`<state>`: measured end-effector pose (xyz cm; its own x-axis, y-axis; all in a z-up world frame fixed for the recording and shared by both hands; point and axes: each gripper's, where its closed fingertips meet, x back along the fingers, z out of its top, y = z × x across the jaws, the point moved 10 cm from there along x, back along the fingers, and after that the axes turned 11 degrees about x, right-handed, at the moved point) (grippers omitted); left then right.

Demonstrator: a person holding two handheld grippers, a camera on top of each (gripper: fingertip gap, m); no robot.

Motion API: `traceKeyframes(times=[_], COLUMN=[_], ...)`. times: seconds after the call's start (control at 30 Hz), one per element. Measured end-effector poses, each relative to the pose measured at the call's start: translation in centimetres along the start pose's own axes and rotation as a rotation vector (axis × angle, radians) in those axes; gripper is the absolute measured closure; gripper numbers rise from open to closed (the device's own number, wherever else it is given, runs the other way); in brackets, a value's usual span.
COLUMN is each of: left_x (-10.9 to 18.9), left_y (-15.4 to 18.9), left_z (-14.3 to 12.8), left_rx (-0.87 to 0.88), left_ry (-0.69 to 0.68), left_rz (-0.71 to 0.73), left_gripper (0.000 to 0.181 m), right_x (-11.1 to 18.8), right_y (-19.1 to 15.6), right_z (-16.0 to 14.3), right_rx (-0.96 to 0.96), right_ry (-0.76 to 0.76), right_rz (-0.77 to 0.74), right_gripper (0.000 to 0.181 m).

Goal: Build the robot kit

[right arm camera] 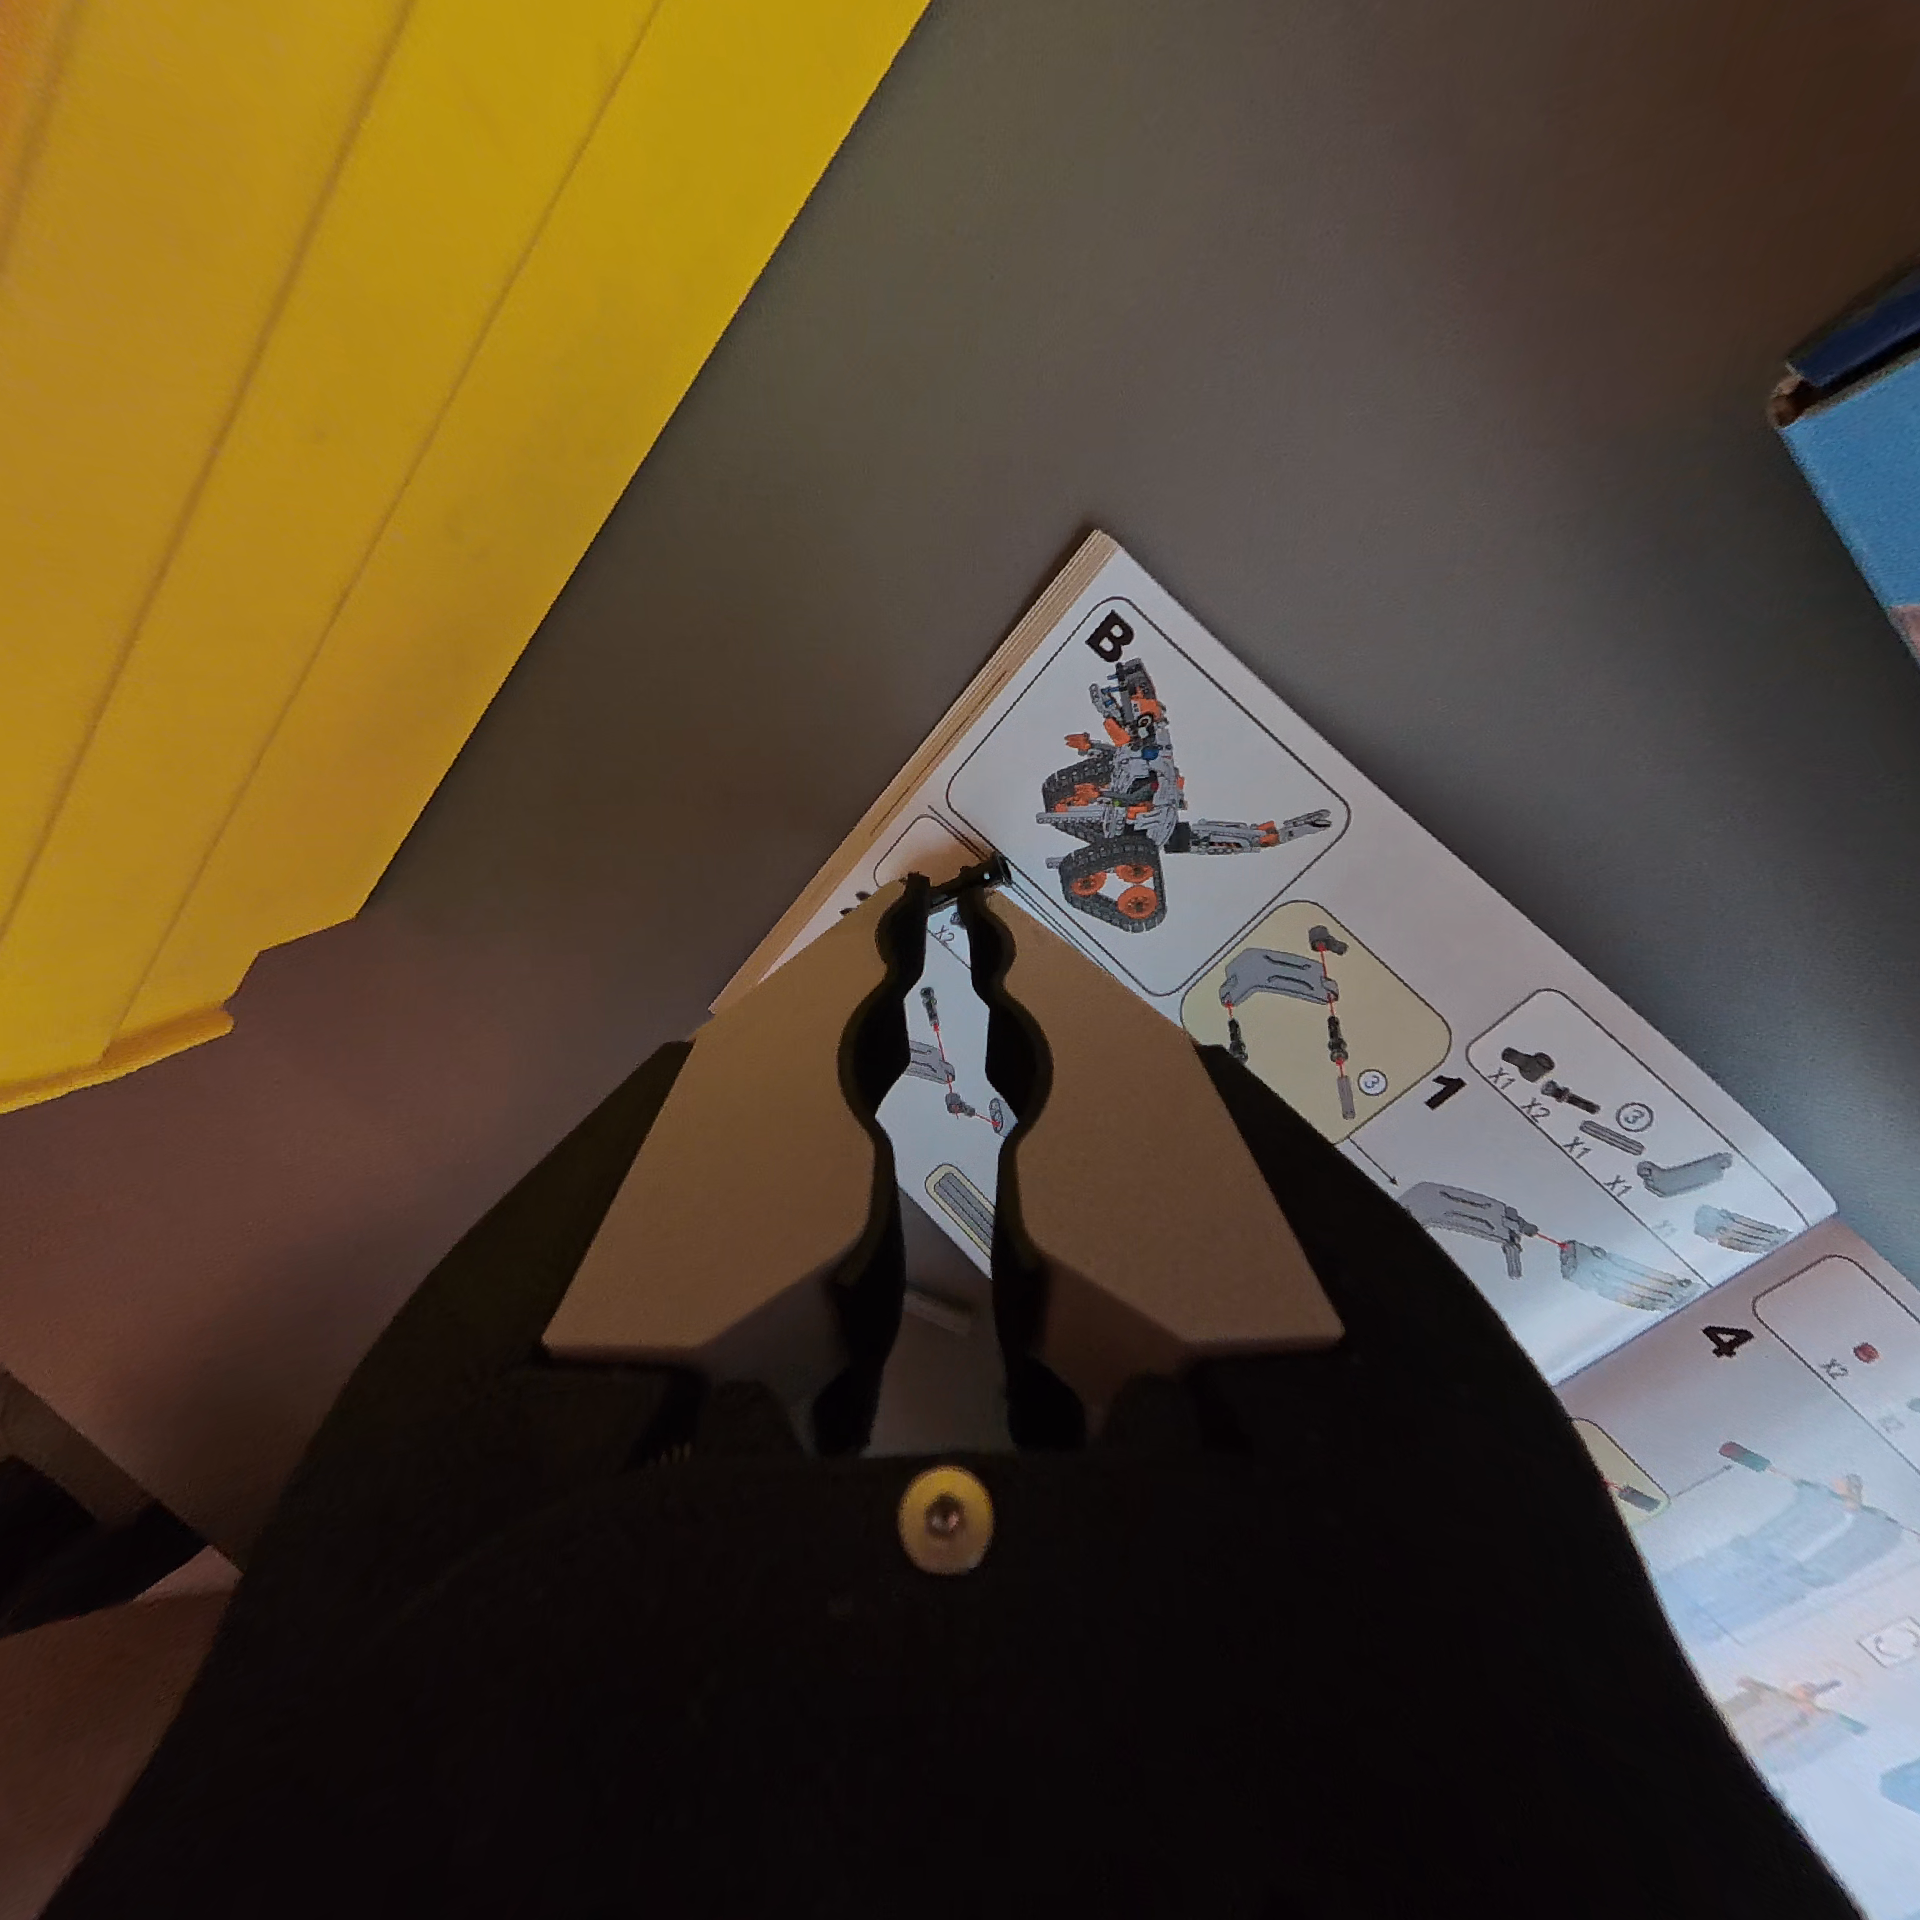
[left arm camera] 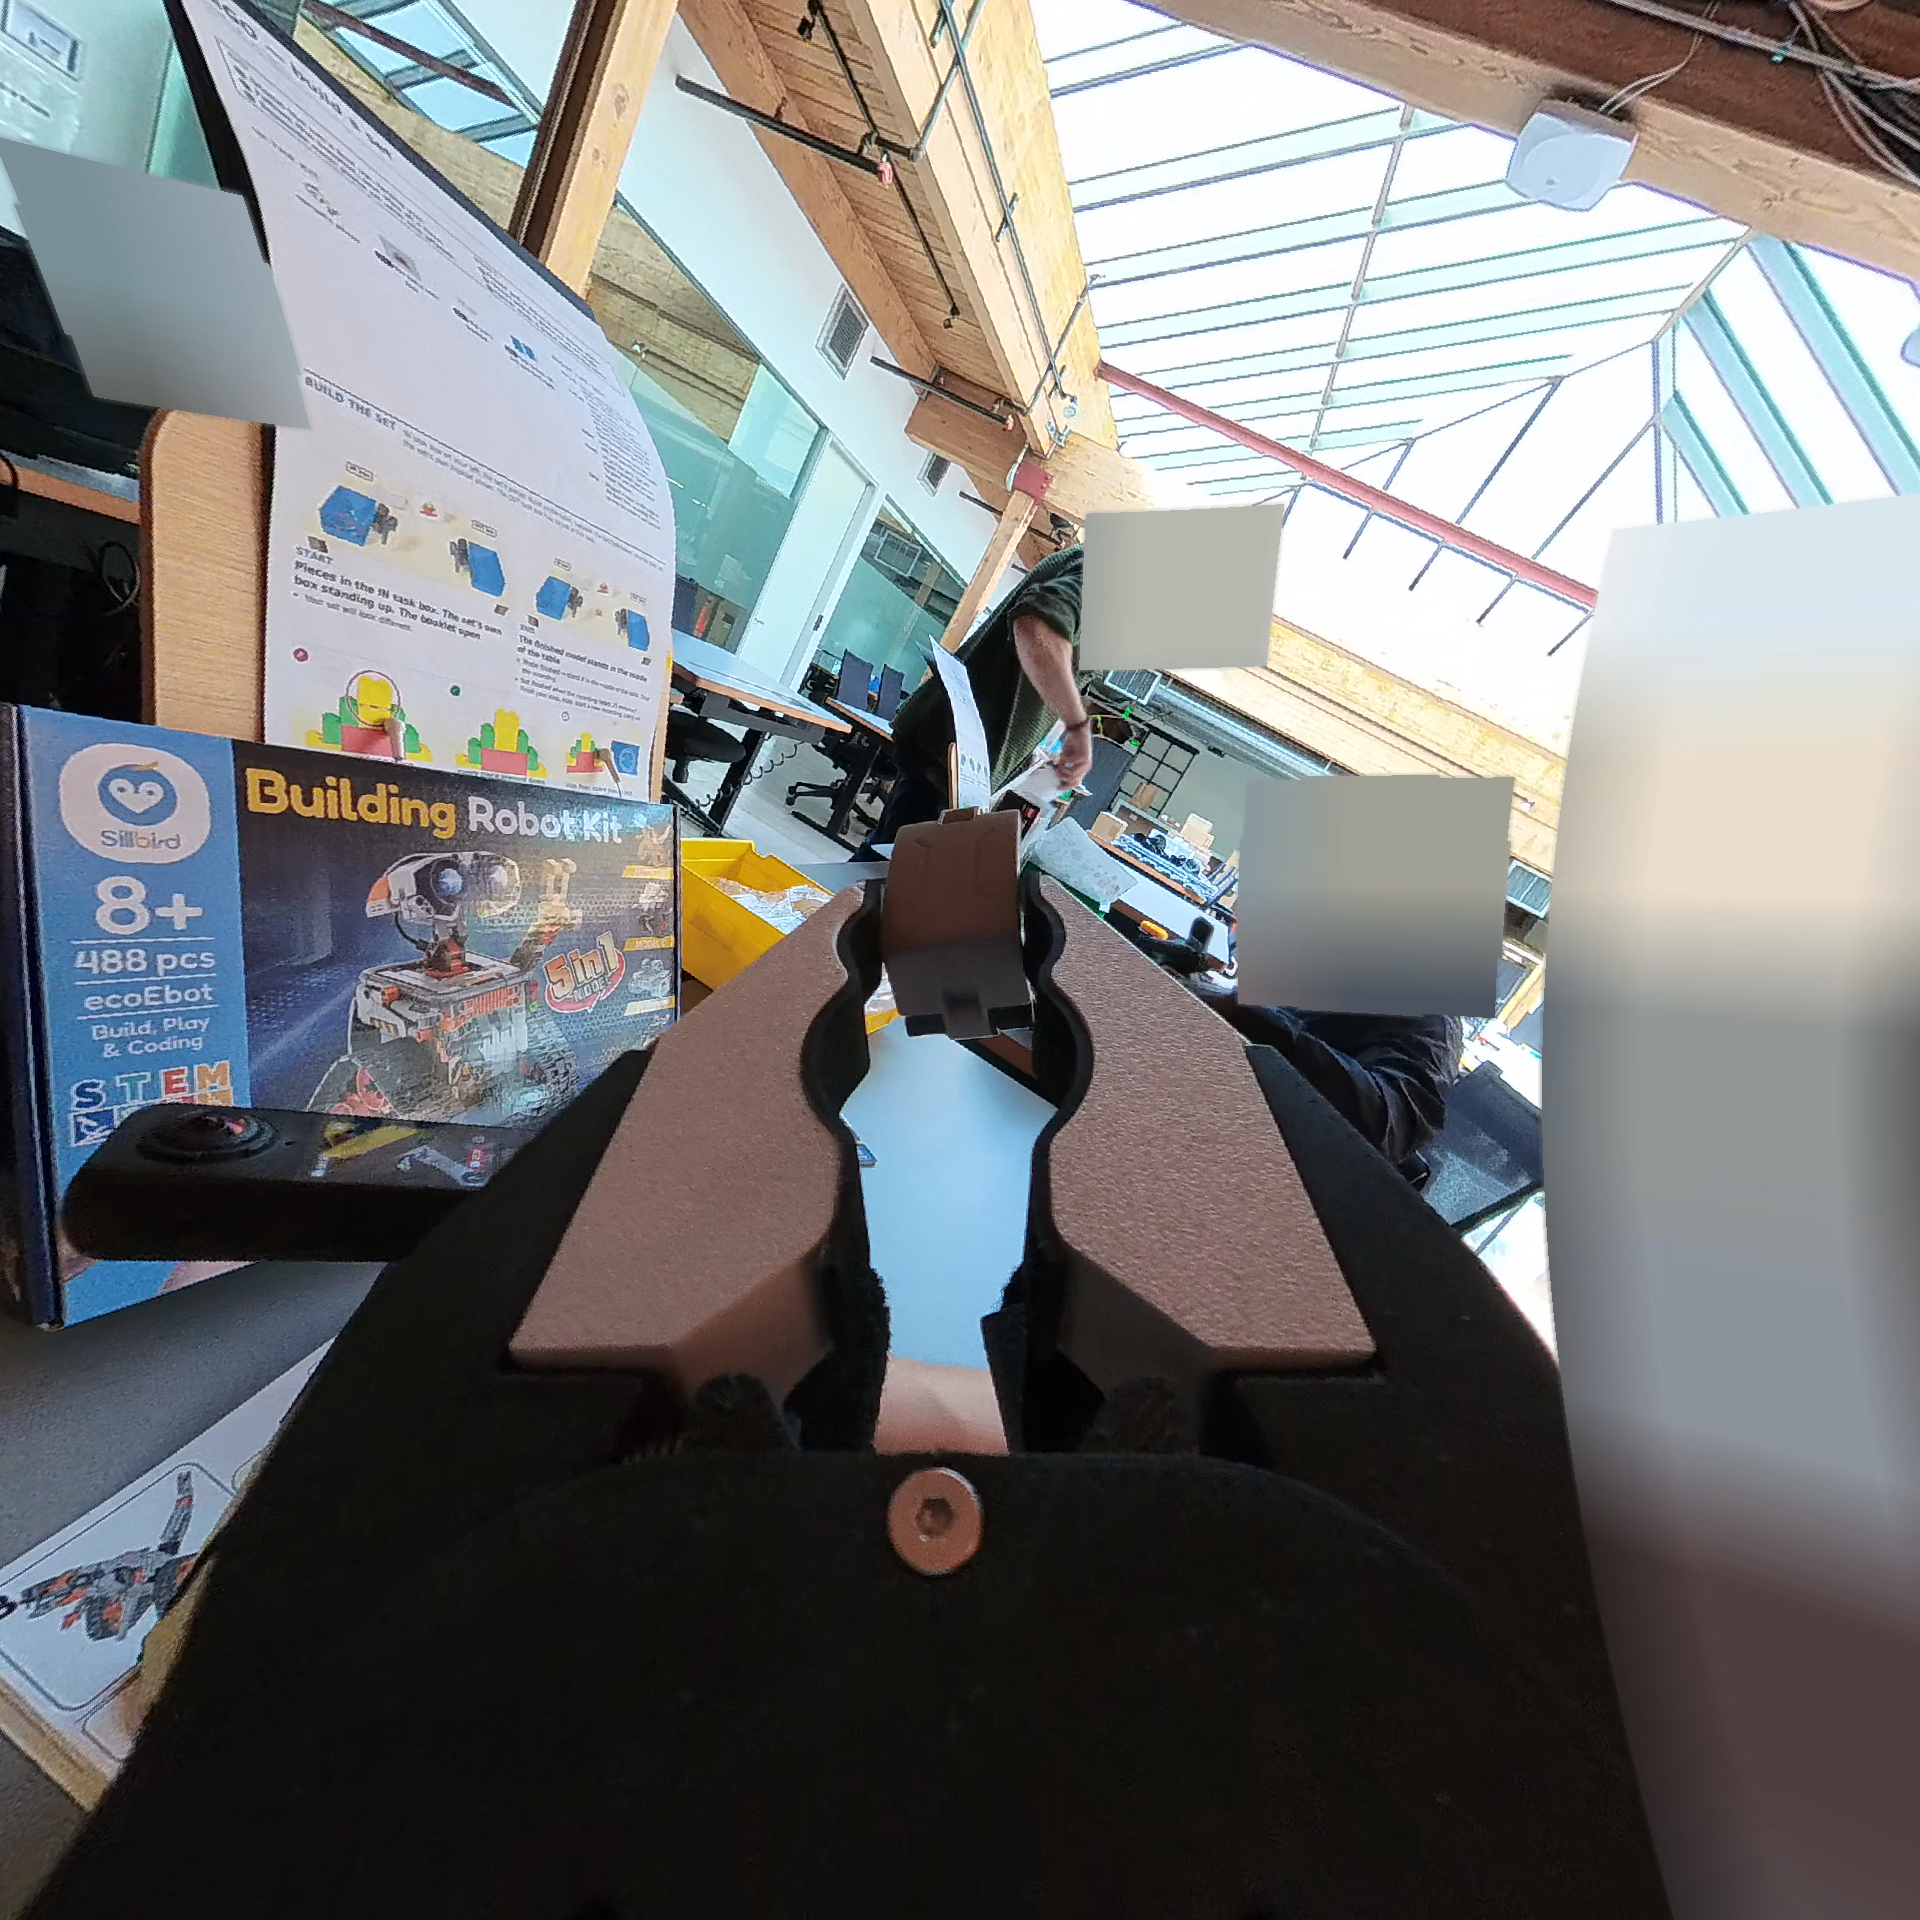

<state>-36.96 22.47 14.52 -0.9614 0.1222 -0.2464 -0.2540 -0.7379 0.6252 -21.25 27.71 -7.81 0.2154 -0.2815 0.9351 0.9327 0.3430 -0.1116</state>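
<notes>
Both jaws clenched: left on grey curved piece (left arm camera: pixel 954 925) (tips), right on black pin (right arm camera: pixel 961 881).

A glazed roof (left arm camera: pixel 1382 312) slopes overhead, bright with daylight; timber beams (left arm camera: pixel 935 208) and a timber post (left arm camera: pixel 592 135) carry it; a red pipe (left arm camera: pixel 1340 488) runs beneath the panes; black rails (left arm camera: pixel 831 135) hang from the beams; a white wall (left arm camera: pixel 769 301) bears a vent (left arm camera: pixel 844 330); glass partitions (left arm camera: pixel 758 499) stand below; desks (left arm camera: pixel 748 691) and dark chairs (left arm camera: pixel 862 675) fill the far floor; the near table (right arm camera: pixel 1299 312) is grey.
</notes>
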Motion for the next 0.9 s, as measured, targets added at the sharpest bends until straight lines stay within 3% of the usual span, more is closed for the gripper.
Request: traceKeyframes(times=[0.27,0.9], left_x=[0.16,0.28], left_y=[0.01,0.01], left_z=[0.03,0.07], left_rx=[-0.002,-0.003], left_ry=[0.005,0.011], left_rz=[0.000,0.000], left_gripper=[0.156,0.156], right_x=[-0.12,-0.03], right_y=[0.25,0.17], right_z=[0.29,0.29], right_rx=[0.000,-0.002], right_ry=[-0.019,-0.023], right_rz=[-0.017,-0.028], right_gripper=[0.179,0.171])
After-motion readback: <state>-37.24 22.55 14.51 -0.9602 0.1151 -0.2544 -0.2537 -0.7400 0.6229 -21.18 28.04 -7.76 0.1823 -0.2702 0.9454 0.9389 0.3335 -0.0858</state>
